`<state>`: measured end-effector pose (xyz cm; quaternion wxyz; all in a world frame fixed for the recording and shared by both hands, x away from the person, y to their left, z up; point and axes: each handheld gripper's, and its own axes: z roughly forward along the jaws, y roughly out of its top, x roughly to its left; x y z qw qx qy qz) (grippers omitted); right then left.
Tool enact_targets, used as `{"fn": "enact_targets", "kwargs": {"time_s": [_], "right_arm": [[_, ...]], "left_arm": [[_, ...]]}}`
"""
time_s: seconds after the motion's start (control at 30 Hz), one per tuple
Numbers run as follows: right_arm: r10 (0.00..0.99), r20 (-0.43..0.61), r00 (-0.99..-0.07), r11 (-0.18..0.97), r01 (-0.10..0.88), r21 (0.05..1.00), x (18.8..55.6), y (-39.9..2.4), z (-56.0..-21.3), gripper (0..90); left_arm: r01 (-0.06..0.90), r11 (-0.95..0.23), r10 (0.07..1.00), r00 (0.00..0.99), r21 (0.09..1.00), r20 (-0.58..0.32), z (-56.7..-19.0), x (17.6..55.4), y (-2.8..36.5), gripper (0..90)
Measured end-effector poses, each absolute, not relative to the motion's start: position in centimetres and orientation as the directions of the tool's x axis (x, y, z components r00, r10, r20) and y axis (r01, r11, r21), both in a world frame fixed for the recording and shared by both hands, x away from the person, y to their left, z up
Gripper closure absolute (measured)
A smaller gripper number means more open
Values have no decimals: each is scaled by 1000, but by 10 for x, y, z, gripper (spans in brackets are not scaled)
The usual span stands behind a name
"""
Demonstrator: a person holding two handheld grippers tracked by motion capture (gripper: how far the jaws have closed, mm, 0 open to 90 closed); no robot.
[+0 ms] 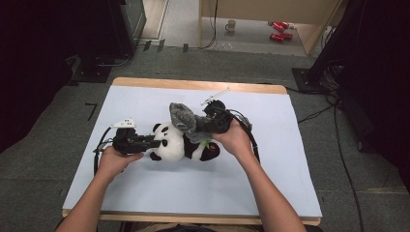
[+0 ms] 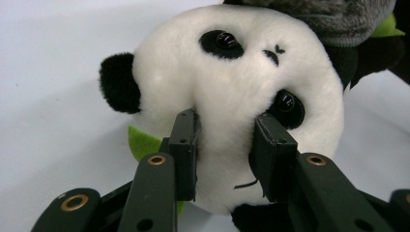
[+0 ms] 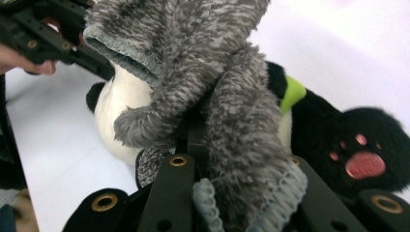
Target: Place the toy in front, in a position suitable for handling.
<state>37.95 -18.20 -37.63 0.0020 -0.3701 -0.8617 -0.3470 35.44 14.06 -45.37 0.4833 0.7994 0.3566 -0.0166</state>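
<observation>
High view, near to far: the person's forearms entered from the near edge of the white-covered table (image 1: 145, 193). The left gripper (image 1: 155, 141) lay level, its jaws closed on the head of a plush panda (image 1: 174, 145) that rested on its side at the table's middle. In the left gripper view the two black pads pressed into the white fur of the face — one beside the lower eye, the other nearer the black ear. The right gripper (image 1: 205, 123) sat just beyond the panda's body; in the right gripper view its jaws were clamped narrow on a fuzzy grey garment (image 3: 212, 96), whose ribbed edge hung over the toy's white belly. A black foot with a pink paw print (image 3: 362, 145) lay to the right. Beyond the table — grey floor, with a mug (image 1: 231, 25) and red cans (image 1: 280, 30) under a wooden frame.
</observation>
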Motion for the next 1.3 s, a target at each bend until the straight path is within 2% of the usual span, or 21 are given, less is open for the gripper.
{"fn": "enact_targets", "kwargs": {"time_s": [0.13,0.23,0.33,0.47,0.6,0.97,1.3], "right_arm": [[651,263,-712,465,648,603,377,-199,-377,787],[699,197,-687,494,664,562,377,-215,-381,787],[713,226,-663,466,690,554,377,-233,-388,787],[746,202,-634,462,712,528,375,-249,-392,790],[743,250,-621,415,720,557,374,-258,-382,797],[722,237,-650,378,658,651,373,-237,-330,798],[683,246,-688,387,626,677,380,-200,-316,797]], "left_arm": [[588,-277,558,742,760,-371,-454,356,141,652],[601,-261,564,730,756,-386,-455,358,142,652],[611,-240,578,714,754,-395,-455,359,141,654],[623,-223,585,701,750,-408,-454,360,141,655],[629,-215,588,694,747,-416,-455,361,142,655],[658,-168,600,659,734,-454,-454,363,142,660],[656,-169,599,661,736,-451,-454,363,142,659]]}}
